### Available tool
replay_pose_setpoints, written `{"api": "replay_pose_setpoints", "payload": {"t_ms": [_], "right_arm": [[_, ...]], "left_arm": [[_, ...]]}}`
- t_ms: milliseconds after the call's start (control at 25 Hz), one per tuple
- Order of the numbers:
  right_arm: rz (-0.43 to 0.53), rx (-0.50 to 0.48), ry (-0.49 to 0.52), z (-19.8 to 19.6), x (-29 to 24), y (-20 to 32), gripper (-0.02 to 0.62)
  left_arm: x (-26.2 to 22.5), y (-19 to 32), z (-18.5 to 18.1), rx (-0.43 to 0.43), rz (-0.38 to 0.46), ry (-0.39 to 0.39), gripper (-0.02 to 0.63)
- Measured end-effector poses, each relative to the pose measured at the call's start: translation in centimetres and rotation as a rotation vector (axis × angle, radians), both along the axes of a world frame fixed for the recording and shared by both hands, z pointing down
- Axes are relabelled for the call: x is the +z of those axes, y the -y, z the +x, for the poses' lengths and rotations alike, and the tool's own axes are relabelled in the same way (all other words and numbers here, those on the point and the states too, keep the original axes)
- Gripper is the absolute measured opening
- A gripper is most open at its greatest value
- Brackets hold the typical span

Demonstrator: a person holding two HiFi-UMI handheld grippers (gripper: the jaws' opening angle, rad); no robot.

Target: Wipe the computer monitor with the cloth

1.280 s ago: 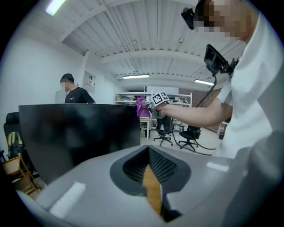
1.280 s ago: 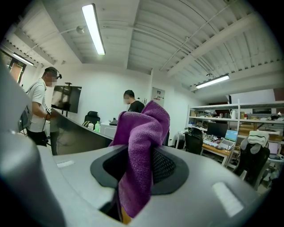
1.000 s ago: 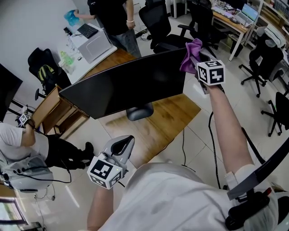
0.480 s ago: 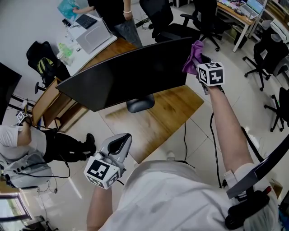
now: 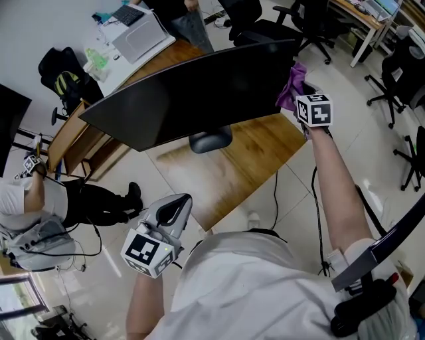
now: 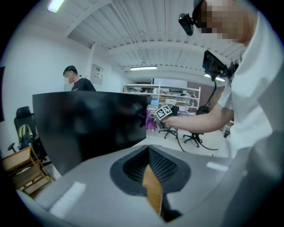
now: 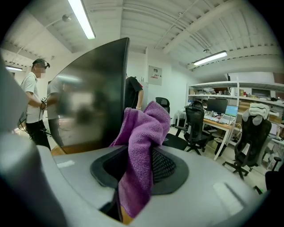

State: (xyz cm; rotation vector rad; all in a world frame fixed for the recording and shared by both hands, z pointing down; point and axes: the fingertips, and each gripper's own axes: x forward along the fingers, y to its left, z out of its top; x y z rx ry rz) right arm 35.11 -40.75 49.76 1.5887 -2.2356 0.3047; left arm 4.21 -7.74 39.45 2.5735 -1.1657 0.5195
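A wide black monitor (image 5: pixel 192 93) stands on a wooden desk (image 5: pixel 246 166). My right gripper (image 5: pixel 297 94) is shut on a purple cloth (image 5: pixel 291 85) and holds it against the screen's right edge. In the right gripper view the cloth (image 7: pixel 142 150) hangs bunched out of the right gripper (image 7: pixel 135 177), beside the monitor (image 7: pixel 93 97). My left gripper (image 5: pixel 174 211) is low and near my body, well short of the desk, shut with nothing in it. In the left gripper view the left gripper (image 6: pixel 151 175) faces the monitor (image 6: pixel 88 124) and the distant cloth (image 6: pixel 151 122).
The monitor's dark foot (image 5: pixel 210 141) sits mid-desk. A black cable (image 5: pixel 317 199) drops to the floor at the right. Office chairs (image 5: pixel 312 20) stand behind. A person (image 5: pixel 40 199) sits at left by a backpack (image 5: pixel 60 73). A laptop (image 5: pixel 139 36) lies at the back.
The right gripper has drawn the cloth down along the monitor's right edge. The head view has shifted a little. The left gripper has stayed about where it was.
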Motion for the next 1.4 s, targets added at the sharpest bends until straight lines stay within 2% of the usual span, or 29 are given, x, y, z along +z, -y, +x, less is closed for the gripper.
{"api": "replay_pose_setpoints", "payload": {"t_ms": [600,920,1400], "right_arm": [[-0.156,0.068,0.002,0.5,8.6,0.2,0.129],[-0.287,0.094,-0.020,1.2,15.0,-0.8,0.127],[-0.399,0.111,-0.025,0.4,19.5,-2.7,0.129]], "left_arm": [[0.6,-0.4,-0.8,-0.003,-0.066,-0.002,0.021],[1.1,-0.6,-1.3,-0.019,-0.096,0.000,0.021],[1.6,-1.1,-1.7,-0.031,-0.115,-0.004,0.021]]}}
